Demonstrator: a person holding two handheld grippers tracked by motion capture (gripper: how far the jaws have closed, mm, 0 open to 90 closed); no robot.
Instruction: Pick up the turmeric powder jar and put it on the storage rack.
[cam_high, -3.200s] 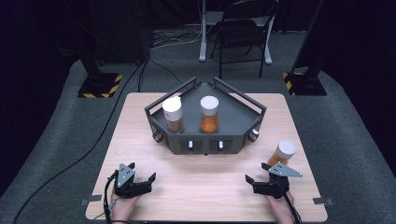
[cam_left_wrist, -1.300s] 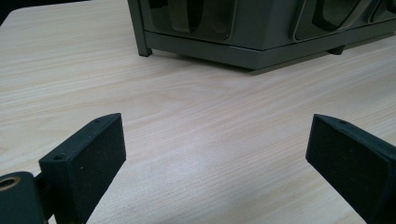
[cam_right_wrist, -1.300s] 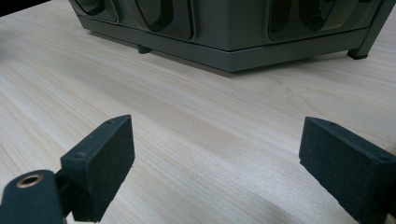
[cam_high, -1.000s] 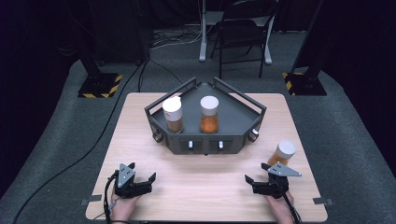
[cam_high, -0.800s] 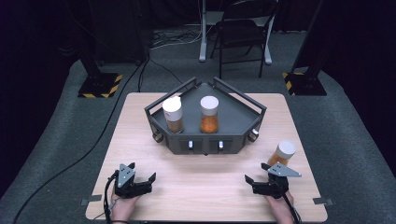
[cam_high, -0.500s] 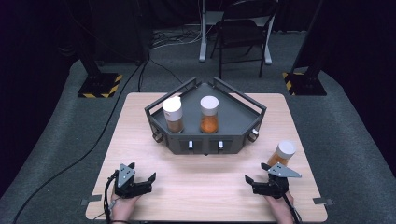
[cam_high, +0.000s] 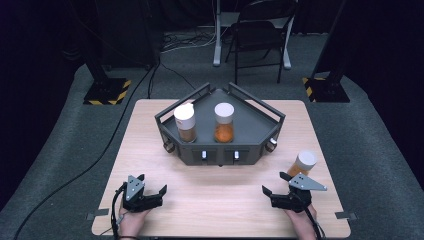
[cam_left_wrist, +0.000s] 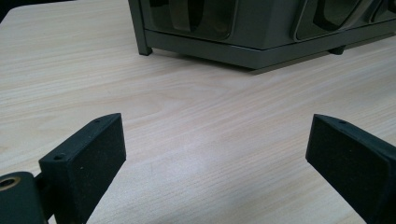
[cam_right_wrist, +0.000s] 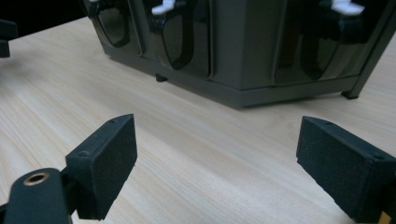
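Observation:
A dark grey angular rack (cam_high: 220, 152) stands mid-table with two white-lidded jars in it: one with brown contents (cam_high: 185, 124) on the left and one with orange contents (cam_high: 224, 123) beside it. A third orange jar (cam_high: 303, 164) stands on the table at the right, just beyond my right gripper (cam_high: 275, 183). That gripper is open near the front edge; its jaws have just been closing a little with nothing between them, and they frame bare wood (cam_right_wrist: 217, 140). My left gripper (cam_high: 152, 184) is open at the front left, its pads wide apart over the tabletop (cam_left_wrist: 215, 135).
The wooden table (cam_high: 150, 135) sits on grey carpet. The rack's front face (cam_right_wrist: 243, 51) has dark oval openings and small white tabs. A folding chair (cam_high: 260, 35) and stand bases with hazard stripes (cam_high: 106, 91) are beyond the table.

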